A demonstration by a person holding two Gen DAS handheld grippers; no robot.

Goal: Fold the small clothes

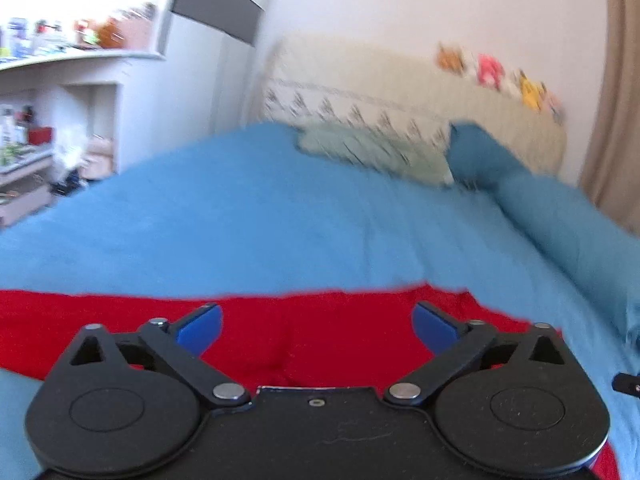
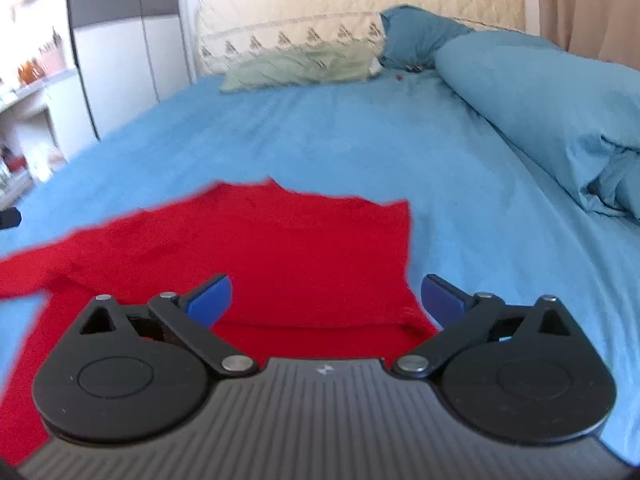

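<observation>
Both grippers, left [image 1: 318, 326] and right [image 2: 326, 300], spread wide above red garment [image 2: 248, 248]; risk: pinching blue sheet [image 2: 320, 132] too

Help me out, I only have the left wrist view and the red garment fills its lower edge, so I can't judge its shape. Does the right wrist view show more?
Observer: Yes. The red garment shows a sleeve stretching toward the left of that view.
Operator: Is the right gripper holding it?
Observer: No, the right gripper is open above the cloth, nothing between its fingers.
Operator: Anything beside the garment on the right?
Observer: A bunched blue duvet lies along the bed's right side, apart from the garment.
</observation>
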